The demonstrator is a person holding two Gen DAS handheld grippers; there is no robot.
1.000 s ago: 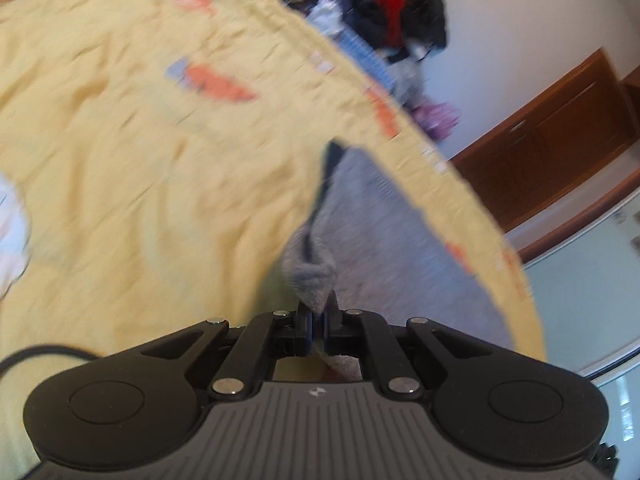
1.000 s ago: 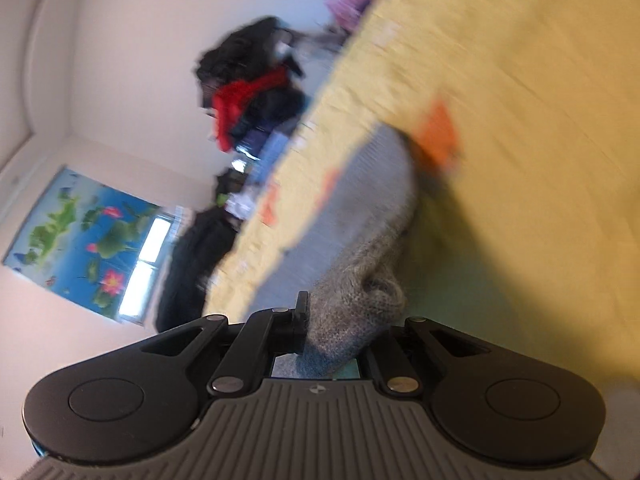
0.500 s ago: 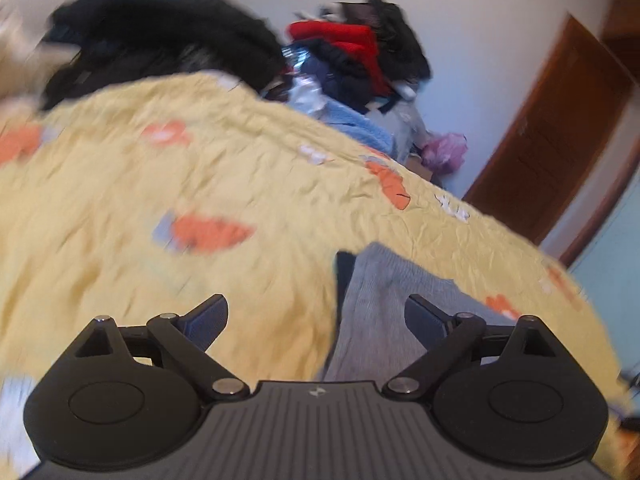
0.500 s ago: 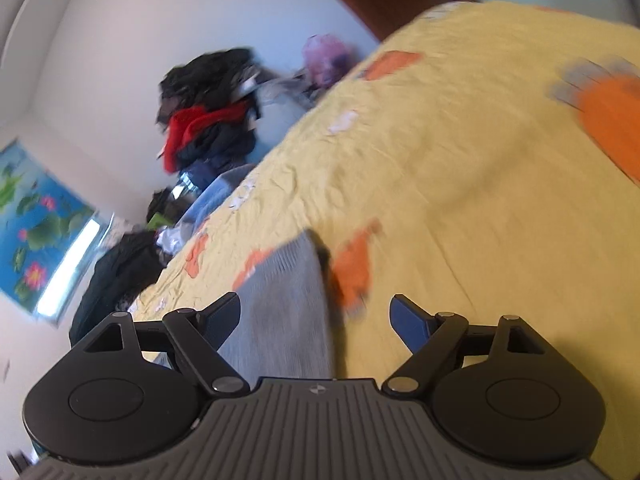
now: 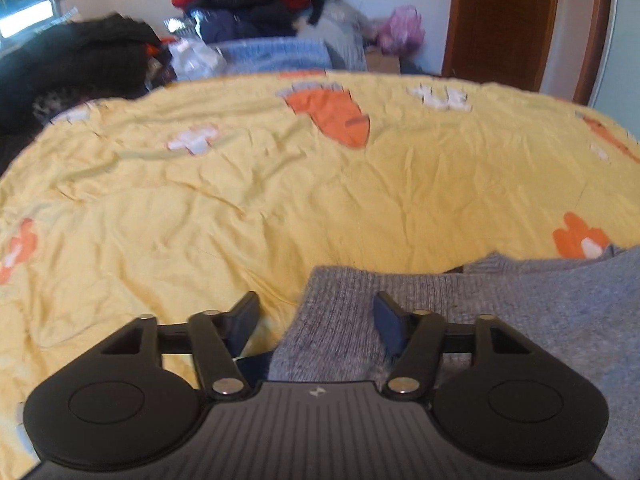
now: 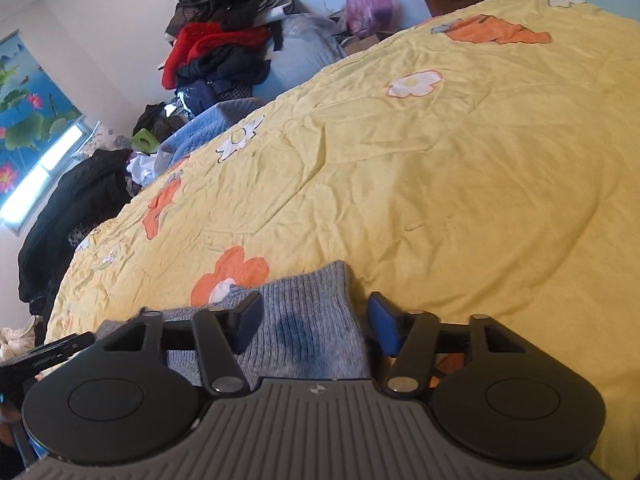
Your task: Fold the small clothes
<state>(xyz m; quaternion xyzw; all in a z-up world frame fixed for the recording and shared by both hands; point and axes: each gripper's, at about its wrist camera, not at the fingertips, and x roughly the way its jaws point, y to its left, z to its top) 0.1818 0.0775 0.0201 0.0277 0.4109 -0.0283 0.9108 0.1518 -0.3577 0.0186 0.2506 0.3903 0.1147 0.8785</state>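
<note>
A grey knitted garment lies flat on the yellow flowered bedsheet. In the left wrist view its ribbed left corner sits between the open jaws of my left gripper, which holds nothing. In the right wrist view the garment's ribbed right corner lies between the open jaws of my right gripper, also empty. Both grippers hover just above the cloth at the garment's near edge. The rest of the garment is hidden under the gripper bodies.
A pile of dark, red and blue clothes stands beyond the bed's far edge, also seen in the right wrist view. A brown wooden door is at the back right. The bedsheet stretches wide ahead.
Both grippers were shut on the grey garment a second ago and have opened and let it go. The garment now lies flat on the bed, and both cameras have levelled out.
</note>
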